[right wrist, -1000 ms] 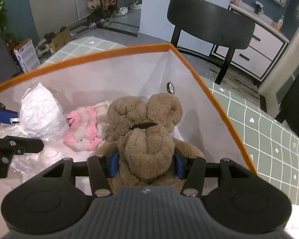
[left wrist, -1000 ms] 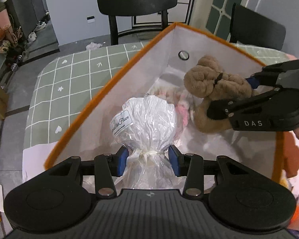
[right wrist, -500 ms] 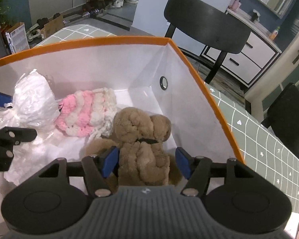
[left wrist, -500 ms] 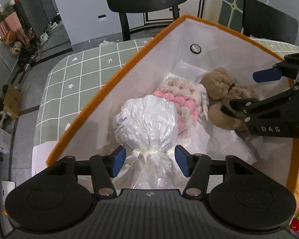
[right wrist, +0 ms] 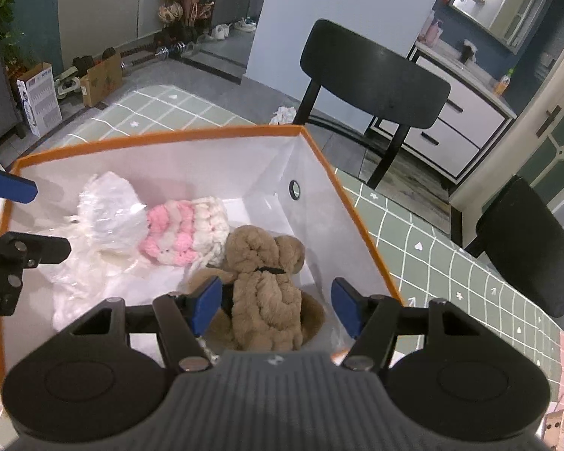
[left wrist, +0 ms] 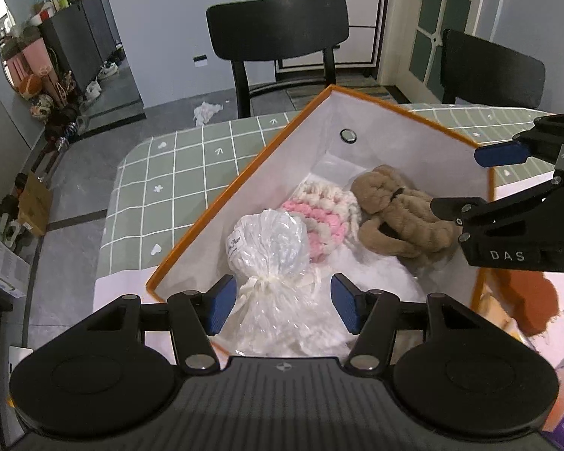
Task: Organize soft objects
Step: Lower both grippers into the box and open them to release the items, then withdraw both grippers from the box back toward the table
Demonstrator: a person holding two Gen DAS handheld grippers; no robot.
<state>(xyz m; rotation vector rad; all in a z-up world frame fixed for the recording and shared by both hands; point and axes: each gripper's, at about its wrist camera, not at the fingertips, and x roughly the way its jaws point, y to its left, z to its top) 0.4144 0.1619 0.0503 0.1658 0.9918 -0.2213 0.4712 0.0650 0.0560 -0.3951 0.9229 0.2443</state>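
On the green checked tablecloth (left wrist: 176, 173), your orange-rimmed box (left wrist: 244, 188) holds the bagged toy (left wrist: 269, 244), pink knit (left wrist: 319, 214) and brown plush (right wrist: 267, 285); left gripper (left wrist: 282, 310) and right gripper (right wrist: 276, 306) gape empty. Little seems left.

Bag (left wrist: 269, 248), knit (left wrist: 321, 212), bear (left wrist: 402, 218) (side by side) in box (left wrist: 244, 188).

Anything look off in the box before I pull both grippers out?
Nothing stands out. The brown teddy, pink knit piece and plastic-wrapped bundle all lie inside the orange-rimmed box, with the left gripper and right gripper open.
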